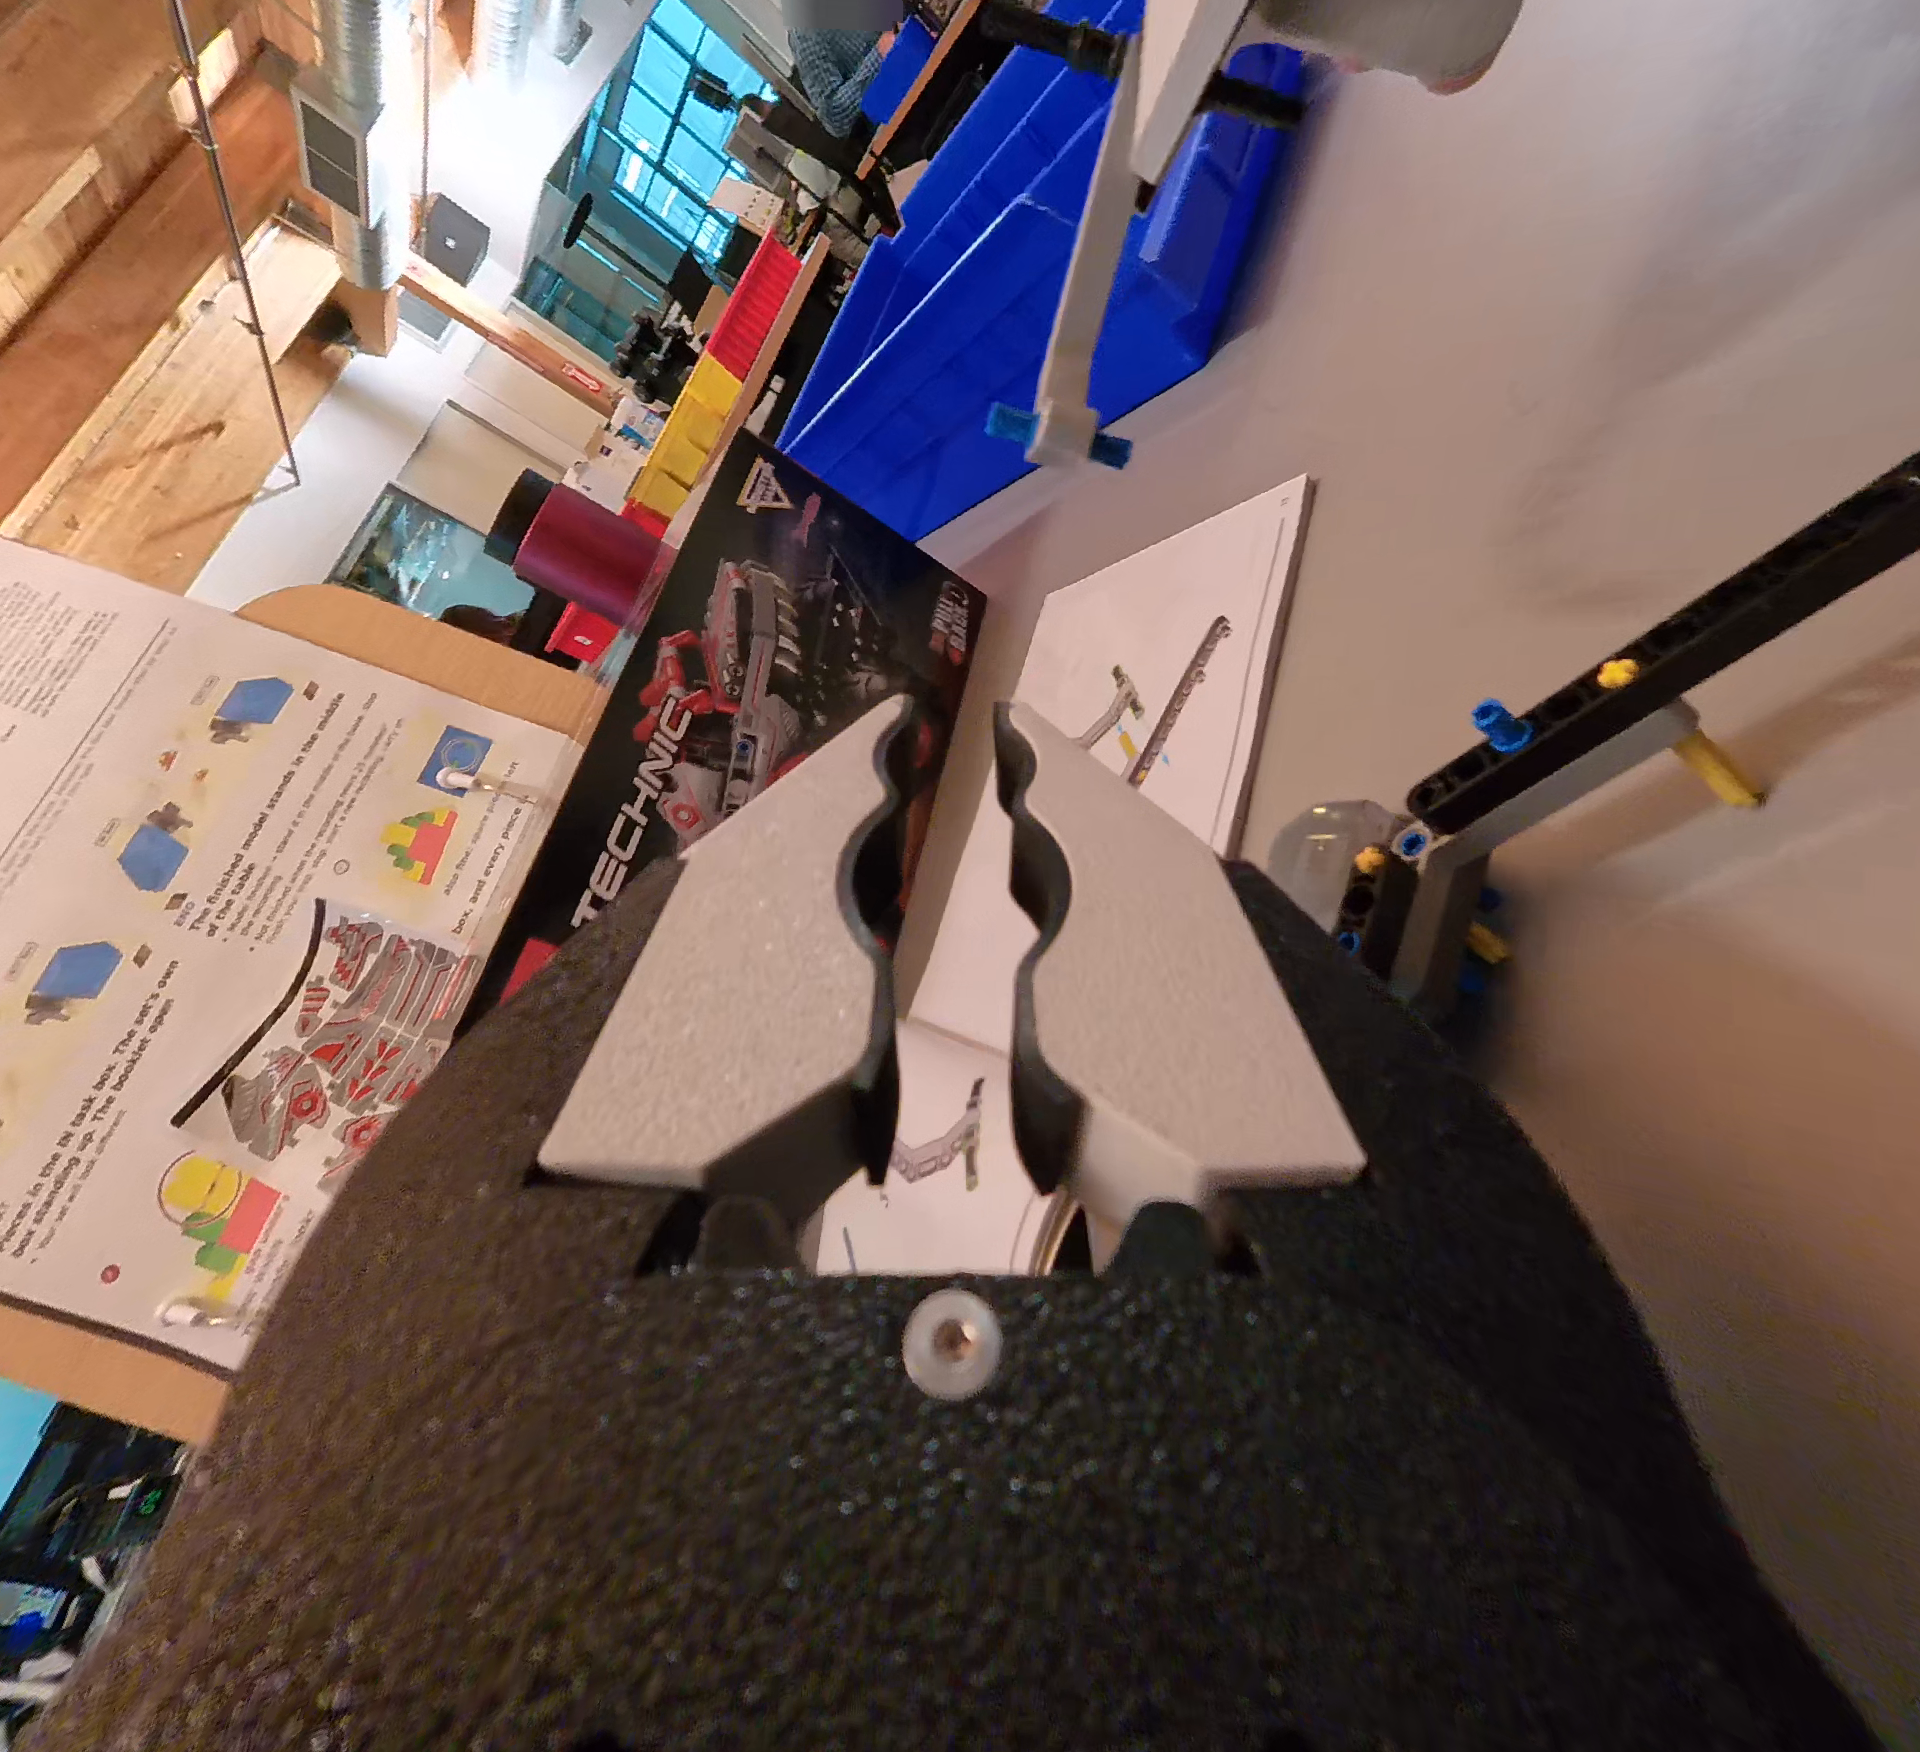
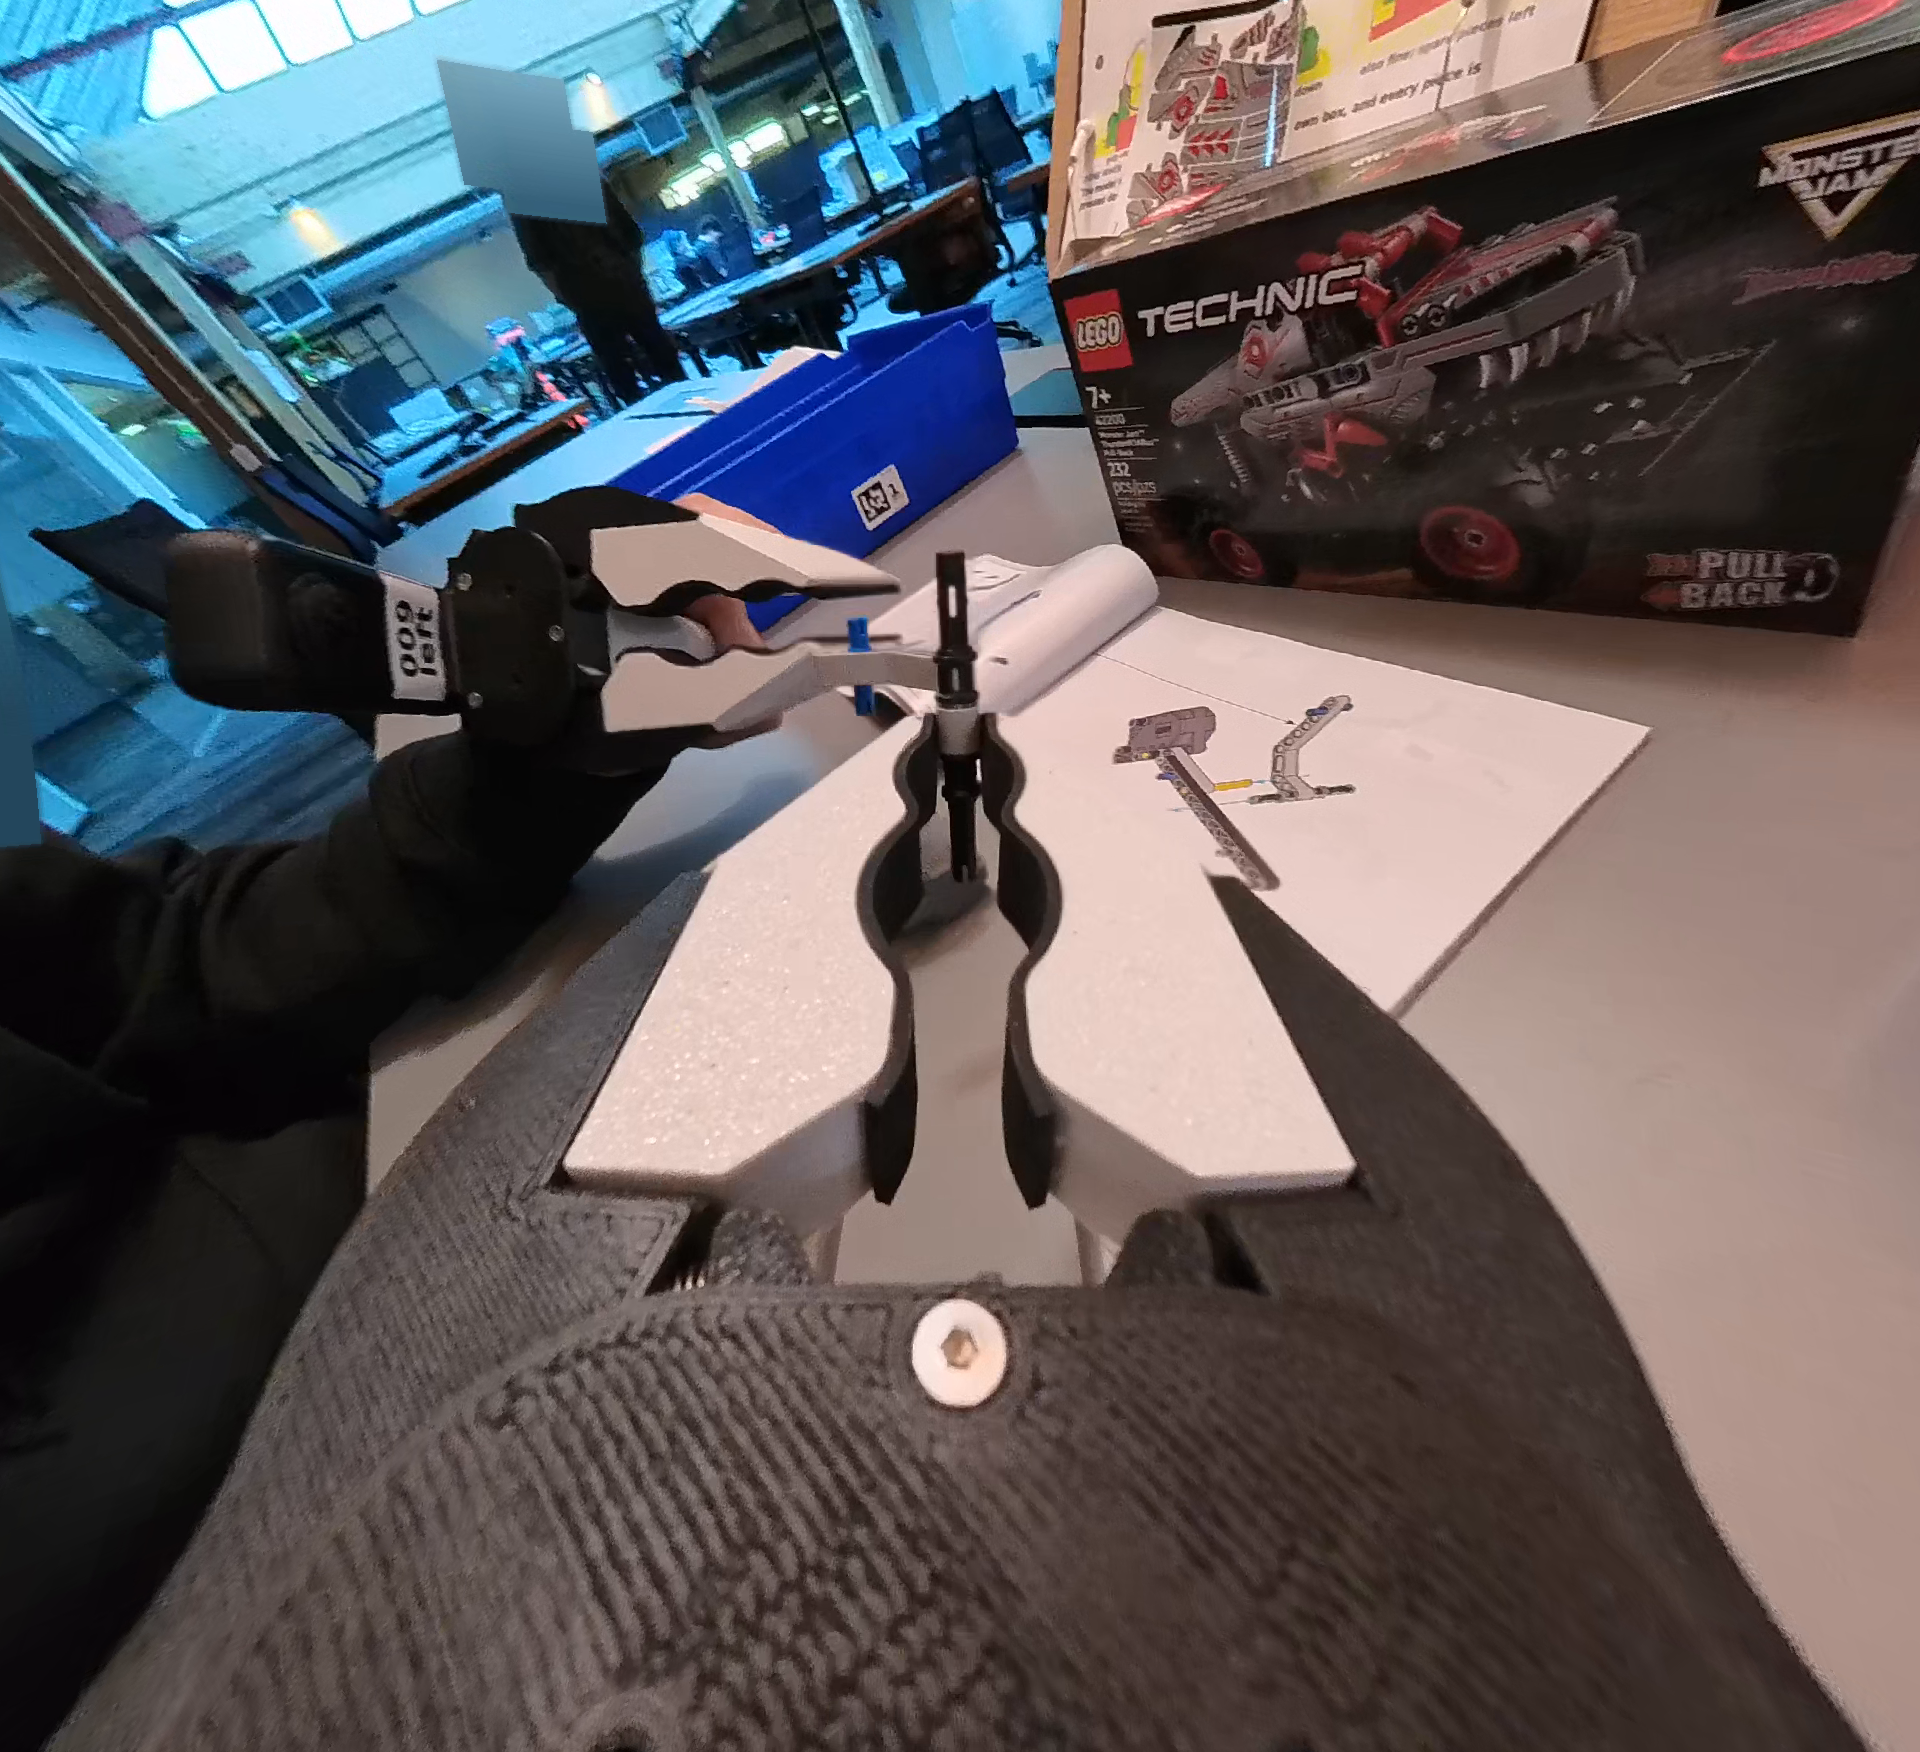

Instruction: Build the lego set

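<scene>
My right gripper (image 2: pixel 956 741) is shut on a black axle (image 2: pixel 950 622). The axle passes through one end of a grey bent liftarm (image 2: pixel 883 660) that carries a blue pin (image 2: pixel 858 632). In the left wrist view the same liftarm (image 1: pixel 1091 268) hangs from the axle (image 1: pixel 1049 35) with the blue pin (image 1: pixel 1013 424) at its lower end. My left gripper (image 1: pixel 951 726) is open and empty. In the right wrist view it (image 2: pixel 836 642) sits just left of the liftarm's free end. A partly built model, a long black beam (image 1: pixel 1662 653) on a grey block with yellow and blue pins, rests on the table.
The open instruction booklet (image 2: pixel 1351 829) lies on the grey table under both grippers. The set's box (image 2: pixel 1455 414) stands behind it, with a printed sheet on cardboard (image 1: pixel 208 871) beyond. Blue bins (image 2: pixel 831 435) stand at the far side. A person stands in the background. My hands' fingertips stand some 10 cm from each other.
</scene>
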